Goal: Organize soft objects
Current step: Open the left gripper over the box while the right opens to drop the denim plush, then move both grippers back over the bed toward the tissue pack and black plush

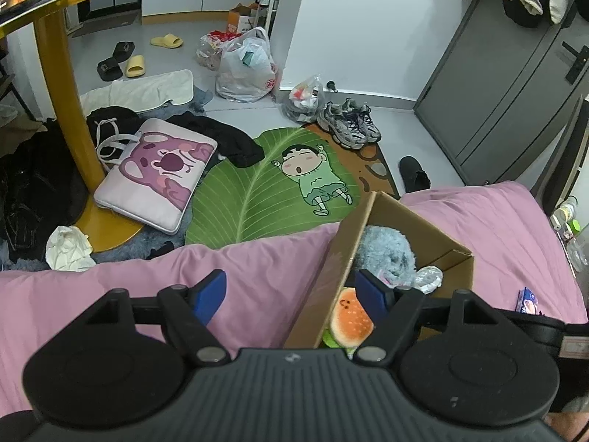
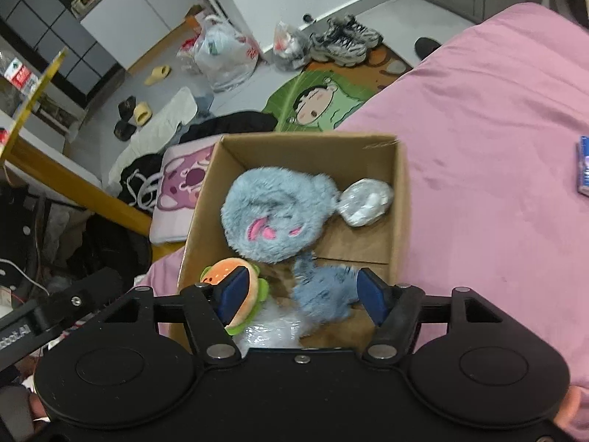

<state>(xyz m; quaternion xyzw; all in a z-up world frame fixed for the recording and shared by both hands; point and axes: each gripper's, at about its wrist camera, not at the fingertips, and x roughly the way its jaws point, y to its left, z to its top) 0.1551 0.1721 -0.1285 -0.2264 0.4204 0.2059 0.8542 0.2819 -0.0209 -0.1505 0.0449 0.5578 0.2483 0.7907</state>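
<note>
A cardboard box (image 2: pixel 399 199) stands on the pink bed. Inside lie a fluffy grey-blue plush (image 2: pixel 276 213), a smaller grey-blue furry piece (image 2: pixel 324 294), a burger plush (image 2: pixel 228 280), a silvery wrapped ball (image 2: pixel 366 202) and some clear plastic (image 2: pixel 272 335). My right gripper (image 2: pixel 302 294) is open and empty above the box's near end. My left gripper (image 1: pixel 291 294) is open and empty, straddling the box's left wall (image 1: pixel 331 269); the burger plush (image 1: pixel 351 318) and the grey-blue plush (image 1: pixel 386 254) show beside it.
The pink bedsheet (image 2: pixel 478 147) spreads to the right, with a blue packet (image 2: pixel 585 169) on it. The floor holds a leaf rug (image 1: pixel 265 184), a pink laptop sleeve (image 1: pixel 158 173), sneakers (image 1: pixel 349 125), plastic bags (image 1: pixel 246 66), slippers and dark clothes. A yellow table leg (image 1: pixel 66 110) stands at the left.
</note>
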